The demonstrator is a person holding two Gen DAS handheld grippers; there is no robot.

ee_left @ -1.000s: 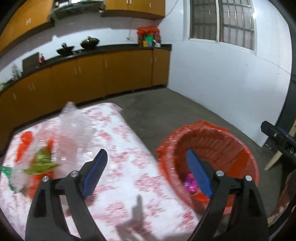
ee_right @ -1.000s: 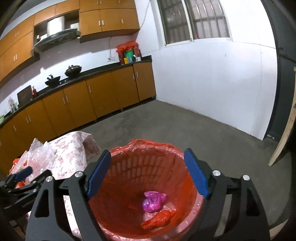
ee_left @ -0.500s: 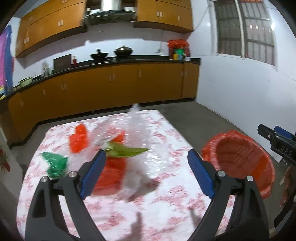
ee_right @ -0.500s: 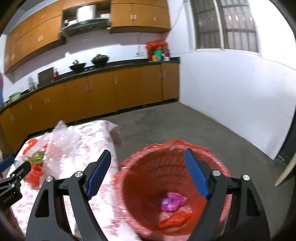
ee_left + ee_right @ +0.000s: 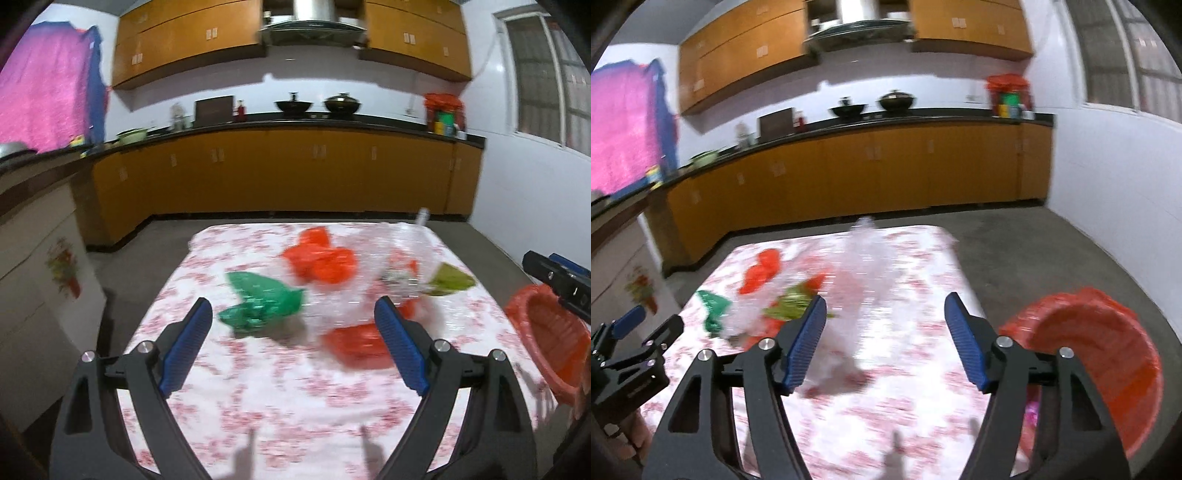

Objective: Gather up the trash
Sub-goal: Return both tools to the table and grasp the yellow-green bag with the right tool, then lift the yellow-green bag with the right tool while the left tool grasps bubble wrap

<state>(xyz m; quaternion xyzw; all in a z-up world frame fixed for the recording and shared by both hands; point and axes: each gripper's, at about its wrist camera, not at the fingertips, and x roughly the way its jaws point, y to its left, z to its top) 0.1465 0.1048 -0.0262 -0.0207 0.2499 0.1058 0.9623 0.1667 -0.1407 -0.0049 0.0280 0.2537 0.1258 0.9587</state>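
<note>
Trash lies on a table with a red-flowered white cloth [image 5: 295, 398]: a crumpled green bag [image 5: 258, 299], an orange-red bag [image 5: 321, 258], a flat red wrapper [image 5: 358, 345], an olive-green wrapper [image 5: 452, 282] and a heap of clear plastic film [image 5: 868, 273]. My left gripper [image 5: 293, 347] hovers open over the near part of the table, facing the green bag, nothing between its pads. My right gripper [image 5: 884, 339] faces the clear film; its jaws are closing with nothing between them. The red-lined basket [image 5: 1108, 350] stands on the floor right of the table.
Orange-brown kitchen cabinets [image 5: 295, 173] with a dark counter run along the far wall. Pots [image 5: 340, 103] sit on the counter. A pink cloth [image 5: 44, 103] hangs at the left. A white cabinet [image 5: 33, 295] stands left of the table. Bare concrete floor [image 5: 1052, 251] lies beyond the basket.
Both grippers have swung left, from over the basket to over the table. The trash pieces now lie ahead of the left gripper. The right gripper's jaws have narrowed.
</note>
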